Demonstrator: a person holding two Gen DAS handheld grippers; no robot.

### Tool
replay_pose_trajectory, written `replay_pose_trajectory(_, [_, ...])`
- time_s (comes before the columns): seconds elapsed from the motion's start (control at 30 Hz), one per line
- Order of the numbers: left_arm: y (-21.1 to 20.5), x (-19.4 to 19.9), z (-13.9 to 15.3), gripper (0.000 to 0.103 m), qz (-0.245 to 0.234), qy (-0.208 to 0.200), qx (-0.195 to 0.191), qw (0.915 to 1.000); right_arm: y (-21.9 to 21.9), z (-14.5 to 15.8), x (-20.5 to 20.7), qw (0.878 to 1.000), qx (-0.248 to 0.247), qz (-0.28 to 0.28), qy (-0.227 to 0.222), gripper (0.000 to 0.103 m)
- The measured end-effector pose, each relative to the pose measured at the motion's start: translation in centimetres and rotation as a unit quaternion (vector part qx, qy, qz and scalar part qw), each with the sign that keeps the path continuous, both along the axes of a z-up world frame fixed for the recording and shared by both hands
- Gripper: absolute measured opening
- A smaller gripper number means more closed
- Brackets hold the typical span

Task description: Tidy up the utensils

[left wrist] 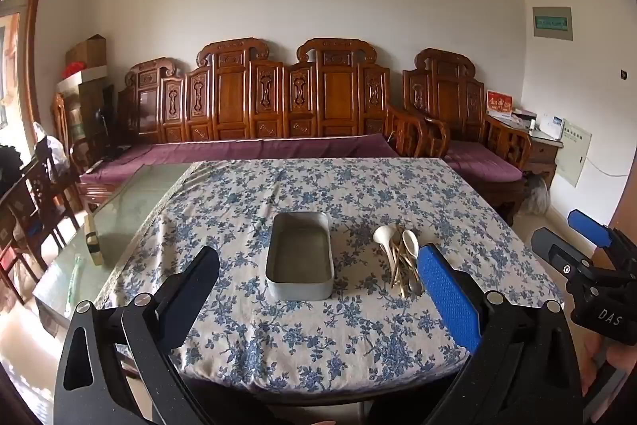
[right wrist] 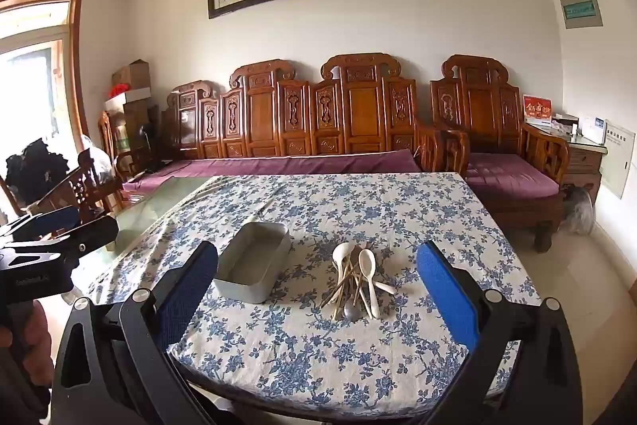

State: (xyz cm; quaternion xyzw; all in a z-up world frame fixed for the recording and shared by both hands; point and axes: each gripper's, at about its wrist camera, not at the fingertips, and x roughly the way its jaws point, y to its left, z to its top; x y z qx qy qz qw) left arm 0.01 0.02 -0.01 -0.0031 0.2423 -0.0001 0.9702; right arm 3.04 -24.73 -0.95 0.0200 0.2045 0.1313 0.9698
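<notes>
One metal tin (right wrist: 254,265), two white spoons (right wrist: 368,273), a chopstick bundle (right wrist: 344,285).

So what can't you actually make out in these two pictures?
- Utensil pile: how many chopsticks, both views; they overlap and are too small.
- Pile's near end, left view: hidden behind the left tongs' blue pad.
- Tin's near corner, right view: covered by the right tongs' dark finger.
- Wall sign: lettering too small.

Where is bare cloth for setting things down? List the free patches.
Free: the floral tablecloth behind the grey metal rectangular tin, and the near strip before it. Also the tin's inside. Crowded: the pile of white spoons and wooden chopsticks right of the tin.
</notes>
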Motion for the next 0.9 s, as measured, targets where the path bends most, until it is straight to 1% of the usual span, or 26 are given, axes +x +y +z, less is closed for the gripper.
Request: replay_pose_trajectory(0.9, [-0.10, -0.10, 0.23, 0.097, -0.001, -0.001, 0.003, 1.0000, -0.11, 0.17, -0.01, 1.000, -0.003, -0.002, -0.002, 0.101])
